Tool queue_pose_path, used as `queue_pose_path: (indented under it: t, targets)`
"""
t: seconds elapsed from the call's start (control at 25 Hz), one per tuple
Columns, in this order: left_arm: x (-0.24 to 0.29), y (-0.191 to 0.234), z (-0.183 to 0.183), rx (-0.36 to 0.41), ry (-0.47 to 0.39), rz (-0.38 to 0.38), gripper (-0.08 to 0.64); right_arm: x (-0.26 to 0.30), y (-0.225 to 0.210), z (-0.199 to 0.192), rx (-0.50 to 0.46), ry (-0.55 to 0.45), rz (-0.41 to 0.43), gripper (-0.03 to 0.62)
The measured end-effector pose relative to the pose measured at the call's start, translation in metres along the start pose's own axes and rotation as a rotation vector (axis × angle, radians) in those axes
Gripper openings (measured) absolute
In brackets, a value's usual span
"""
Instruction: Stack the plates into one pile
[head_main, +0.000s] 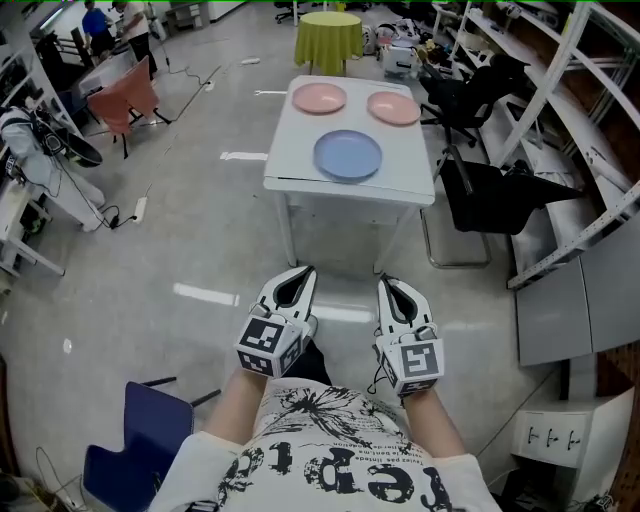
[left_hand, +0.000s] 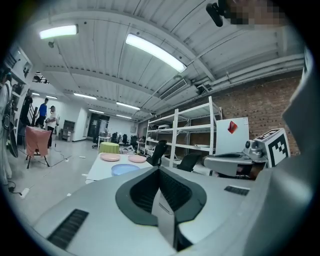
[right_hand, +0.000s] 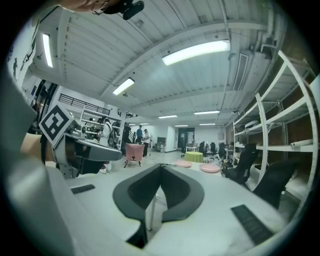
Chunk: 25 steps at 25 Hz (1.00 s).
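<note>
While the blue plate (head_main: 348, 156) lies near the front edge of the white table (head_main: 290, 150), the left pink plate (head_main: 319, 98) and the right pink plate (head_main: 394, 108) sit side by side behind it. Each plate is flat and on its own spot, apart from the others.

Both grippers are well back from the table, over the gray floor (head_main: 200, 230). The left gripper (head_main: 302, 271) has its jaws pressed together, with nothing between them. The right gripper (head_main: 389, 284) is pressed together too, and holds nothing.

A black chair (head_main: 490, 195) stands just beside the table. A green round table (head_main: 328, 35) stands behind it. A blue chair (head_main: 150, 430) is near the person.
</note>
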<state>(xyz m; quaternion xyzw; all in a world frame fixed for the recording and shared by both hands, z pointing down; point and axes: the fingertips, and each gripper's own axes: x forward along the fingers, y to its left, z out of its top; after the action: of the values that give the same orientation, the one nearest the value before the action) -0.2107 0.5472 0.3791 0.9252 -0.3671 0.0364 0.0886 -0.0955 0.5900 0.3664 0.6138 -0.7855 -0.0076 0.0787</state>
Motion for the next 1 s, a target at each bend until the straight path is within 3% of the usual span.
queue_pose_path:
  t: [0.36,0.6,1.0]
  targets:
    - [0.132,0.115,0.020,0.005,0.061,-0.080,0.005,0.164,-0.051,0.004,0.056,0.022,-0.030,0.005]
    - [0.217,0.206,0.058,0.014,0.070,-0.129,0.005,0.280,-0.087,0.016,0.096,0.078,-0.087,0.005]
    - [0.305,0.300,0.057,-0.040,0.147,-0.119,0.004,0.393,-0.133,0.007,0.141,0.155,-0.148,0.005]
